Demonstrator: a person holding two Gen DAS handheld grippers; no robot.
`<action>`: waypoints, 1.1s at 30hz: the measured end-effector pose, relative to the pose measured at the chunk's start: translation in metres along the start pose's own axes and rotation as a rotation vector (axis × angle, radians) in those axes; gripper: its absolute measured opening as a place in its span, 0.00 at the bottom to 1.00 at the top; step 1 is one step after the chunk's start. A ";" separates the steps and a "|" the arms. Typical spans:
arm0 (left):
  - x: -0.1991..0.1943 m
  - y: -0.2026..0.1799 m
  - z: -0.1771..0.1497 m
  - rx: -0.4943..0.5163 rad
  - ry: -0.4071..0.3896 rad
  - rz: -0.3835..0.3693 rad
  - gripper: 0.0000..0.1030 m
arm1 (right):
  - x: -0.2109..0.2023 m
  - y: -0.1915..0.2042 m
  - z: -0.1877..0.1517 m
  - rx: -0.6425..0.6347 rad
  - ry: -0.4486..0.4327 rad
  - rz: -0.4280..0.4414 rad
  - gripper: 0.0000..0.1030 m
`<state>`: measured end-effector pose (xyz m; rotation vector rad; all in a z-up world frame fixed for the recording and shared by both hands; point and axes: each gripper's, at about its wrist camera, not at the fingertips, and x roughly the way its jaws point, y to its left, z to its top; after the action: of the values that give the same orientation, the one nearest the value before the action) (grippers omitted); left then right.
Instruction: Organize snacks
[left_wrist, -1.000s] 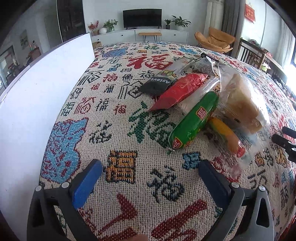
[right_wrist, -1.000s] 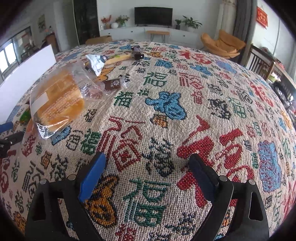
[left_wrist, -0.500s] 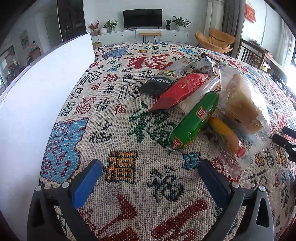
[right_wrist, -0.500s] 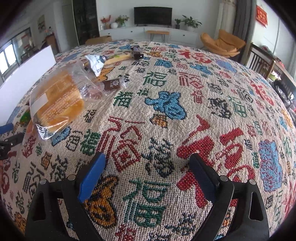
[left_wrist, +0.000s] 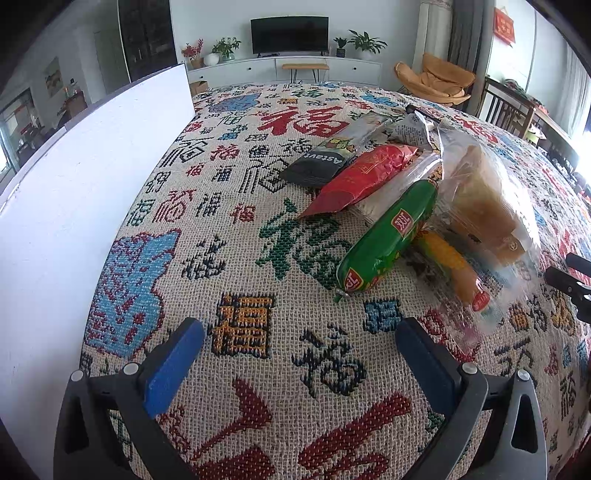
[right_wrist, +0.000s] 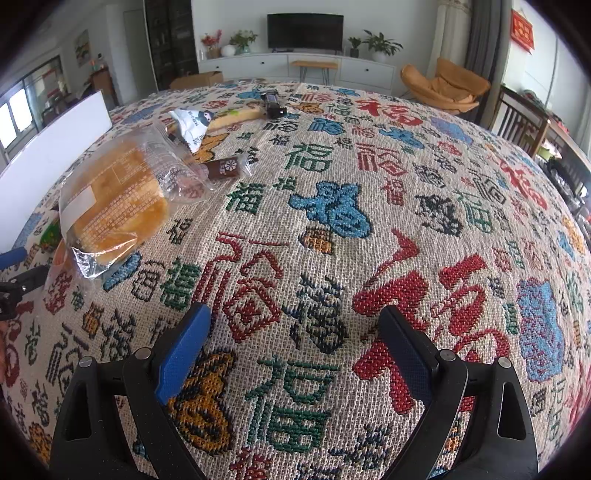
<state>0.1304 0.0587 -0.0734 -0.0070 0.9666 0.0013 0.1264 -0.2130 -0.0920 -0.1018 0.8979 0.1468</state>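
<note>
Coarse woven tablecloth (left_wrist: 295, 369); glossy green sausage wrapper (left_wrist: 388, 236); clear crinkly bread bag (right_wrist: 114, 199).

Both grippers same hw: left gripper (left_wrist: 297, 356), right gripper (right_wrist: 293, 343) w/ black plastic frames, blue finger pads (left_wrist: 173, 365), silver screws.

I can't read the bread bag (right_wrist: 110, 206) print; it hides most of the green sausage (right_wrist: 50, 234), and the frame edge cuts off my left gripper (right_wrist: 14, 273)
</note>
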 end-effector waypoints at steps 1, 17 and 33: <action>-0.001 -0.001 0.000 0.007 0.017 -0.001 1.00 | 0.000 0.000 0.000 0.000 0.000 -0.001 0.92; -0.005 -0.015 0.024 0.070 0.145 -0.234 0.22 | 0.000 0.000 0.000 0.001 0.000 0.000 0.92; -0.014 -0.012 0.011 0.037 0.129 -0.210 0.57 | 0.000 0.000 0.000 0.002 0.000 0.001 0.92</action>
<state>0.1313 0.0469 -0.0551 -0.0750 1.0909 -0.2125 0.1265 -0.2134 -0.0918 -0.0993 0.8982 0.1467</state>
